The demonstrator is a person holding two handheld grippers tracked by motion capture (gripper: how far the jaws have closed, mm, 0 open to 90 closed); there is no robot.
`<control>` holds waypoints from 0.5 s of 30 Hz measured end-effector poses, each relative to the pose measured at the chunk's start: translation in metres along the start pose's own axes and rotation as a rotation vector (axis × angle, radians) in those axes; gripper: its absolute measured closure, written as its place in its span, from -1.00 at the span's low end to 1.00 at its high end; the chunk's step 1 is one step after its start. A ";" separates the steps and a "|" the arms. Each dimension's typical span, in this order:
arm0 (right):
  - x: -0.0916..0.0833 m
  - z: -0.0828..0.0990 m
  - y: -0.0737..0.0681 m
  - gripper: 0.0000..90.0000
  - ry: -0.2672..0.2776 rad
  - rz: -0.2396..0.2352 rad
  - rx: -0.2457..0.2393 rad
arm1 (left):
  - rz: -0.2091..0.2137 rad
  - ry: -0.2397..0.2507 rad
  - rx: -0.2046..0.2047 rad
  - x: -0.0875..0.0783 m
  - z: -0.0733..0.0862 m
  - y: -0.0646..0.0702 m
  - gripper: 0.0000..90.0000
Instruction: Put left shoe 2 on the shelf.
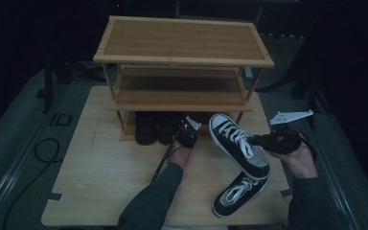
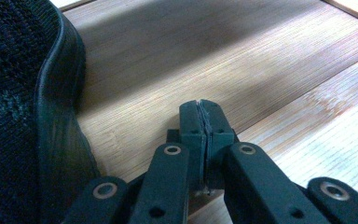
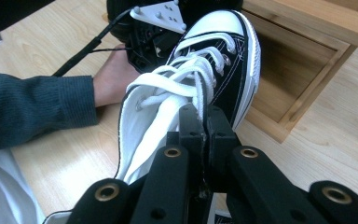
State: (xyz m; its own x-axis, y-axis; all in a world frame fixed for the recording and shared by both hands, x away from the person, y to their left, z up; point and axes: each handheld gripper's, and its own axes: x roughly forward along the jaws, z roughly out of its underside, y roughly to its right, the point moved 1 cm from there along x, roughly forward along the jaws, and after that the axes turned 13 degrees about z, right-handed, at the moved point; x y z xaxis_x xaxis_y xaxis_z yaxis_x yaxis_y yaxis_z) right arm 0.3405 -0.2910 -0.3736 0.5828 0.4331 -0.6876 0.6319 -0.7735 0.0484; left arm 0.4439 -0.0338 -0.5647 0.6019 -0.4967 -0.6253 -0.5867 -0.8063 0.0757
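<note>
My right gripper [image 1: 256, 140] [image 3: 204, 112] is shut on the side edge of a black-and-white sneaker [image 1: 235, 141] [image 3: 216, 56] and holds it above the table, toe toward the rack. Its mate, the second sneaker [image 1: 237, 192], lies flat on the table near the front right. My left gripper [image 1: 188, 133] [image 2: 204, 106] is shut with nothing between its jaws, low at the rack's bottom shelf [image 2: 223, 56], right beside a black shoe [image 2: 23, 116]. In the right gripper view the left gripper [image 3: 151, 28] and its hand sit just left of the lifted sneaker.
A three-tier wooden shoe rack [image 1: 184, 60] stands at the back of the light wooden table [image 1: 105, 177]. A pair of black shoes [image 1: 154, 128] occupies the left of the bottom shelf. The rack's frame [image 3: 303, 107] lies close beyond the sneaker's toe.
</note>
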 end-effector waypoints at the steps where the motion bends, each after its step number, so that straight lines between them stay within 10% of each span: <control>1: -0.001 0.000 0.001 0.96 0.003 -0.004 -0.004 | -0.002 -0.001 0.001 0.000 0.000 0.000 0.97; 15: -0.009 -0.012 0.001 0.96 0.039 -0.072 -0.073 | -0.003 -0.018 0.011 -0.001 0.000 0.000 0.98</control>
State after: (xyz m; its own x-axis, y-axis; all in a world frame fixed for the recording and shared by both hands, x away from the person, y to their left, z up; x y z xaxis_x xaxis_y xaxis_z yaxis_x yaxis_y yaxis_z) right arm 0.3421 -0.2898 -0.3587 0.5534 0.5047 -0.6626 0.7073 -0.7048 0.0539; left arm 0.4435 -0.0333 -0.5641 0.5939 -0.4886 -0.6392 -0.5911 -0.8039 0.0652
